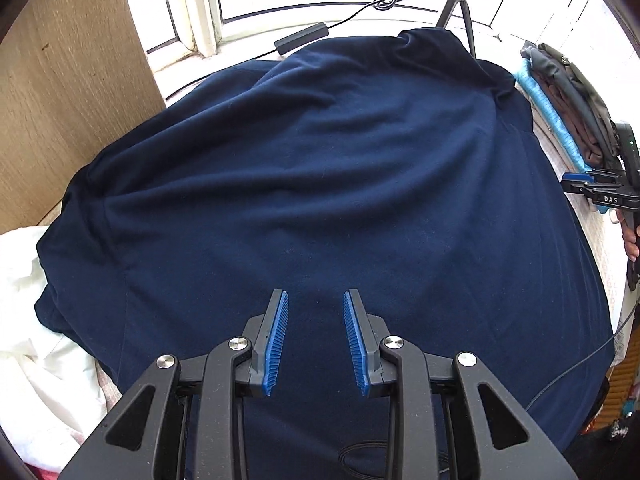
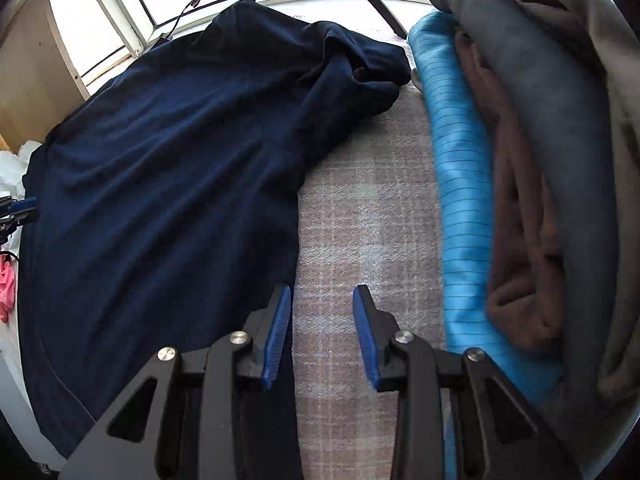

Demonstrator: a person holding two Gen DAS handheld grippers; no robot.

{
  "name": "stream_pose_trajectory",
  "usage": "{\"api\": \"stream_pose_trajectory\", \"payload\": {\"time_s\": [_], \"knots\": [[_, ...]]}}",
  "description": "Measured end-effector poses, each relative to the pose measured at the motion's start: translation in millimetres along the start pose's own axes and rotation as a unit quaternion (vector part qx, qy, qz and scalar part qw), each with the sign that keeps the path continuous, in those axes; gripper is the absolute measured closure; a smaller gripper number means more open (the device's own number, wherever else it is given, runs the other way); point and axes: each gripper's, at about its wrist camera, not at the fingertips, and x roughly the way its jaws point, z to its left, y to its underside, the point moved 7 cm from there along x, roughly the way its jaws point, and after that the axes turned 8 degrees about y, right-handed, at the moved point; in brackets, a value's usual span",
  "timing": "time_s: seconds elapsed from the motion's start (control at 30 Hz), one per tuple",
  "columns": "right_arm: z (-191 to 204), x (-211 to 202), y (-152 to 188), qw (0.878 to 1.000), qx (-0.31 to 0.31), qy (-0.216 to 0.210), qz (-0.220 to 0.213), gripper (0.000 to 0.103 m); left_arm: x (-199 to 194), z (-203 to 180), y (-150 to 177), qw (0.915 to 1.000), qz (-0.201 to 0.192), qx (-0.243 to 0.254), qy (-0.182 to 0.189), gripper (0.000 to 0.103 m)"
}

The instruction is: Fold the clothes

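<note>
A dark navy garment point(image 1: 320, 184) lies spread and rumpled over the table, filling most of the left wrist view. My left gripper point(image 1: 316, 294) hangs above its near part, jaws open, nothing between the blue pads. In the right wrist view the same navy garment point(image 2: 160, 200) covers the left half, its bunched sleeve at the far middle. My right gripper point(image 2: 322, 290) is open over the checked cloth point(image 2: 360, 220), just right of the garment's edge, empty. The right gripper point(image 1: 580, 178) also shows at the right edge of the left wrist view.
A stack of folded clothes point(image 2: 520, 160), blue, brown and grey, lies along the right side. White fabric point(image 1: 36, 320) is heaped at the left. A wooden panel point(image 1: 72, 80), a window, a tripod point(image 1: 460, 4) and a black cable point(image 1: 380, 0) stand behind the table.
</note>
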Motion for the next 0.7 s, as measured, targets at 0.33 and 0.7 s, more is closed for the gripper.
{"api": "stream_pose_trajectory", "payload": {"time_s": [0.33,0.7], "knots": [[18.2,-5.2,7.6,0.999,-0.021,-0.022,0.015,0.069,-5.0,8.3,15.5,0.9997,-0.002,-0.019,-0.014,0.075],[30.8,-7.6,15.2,0.997,-0.070,0.014,0.018,0.100,4.9,39.4,25.2,0.9975,0.005,-0.062,-0.035,0.075]]}}
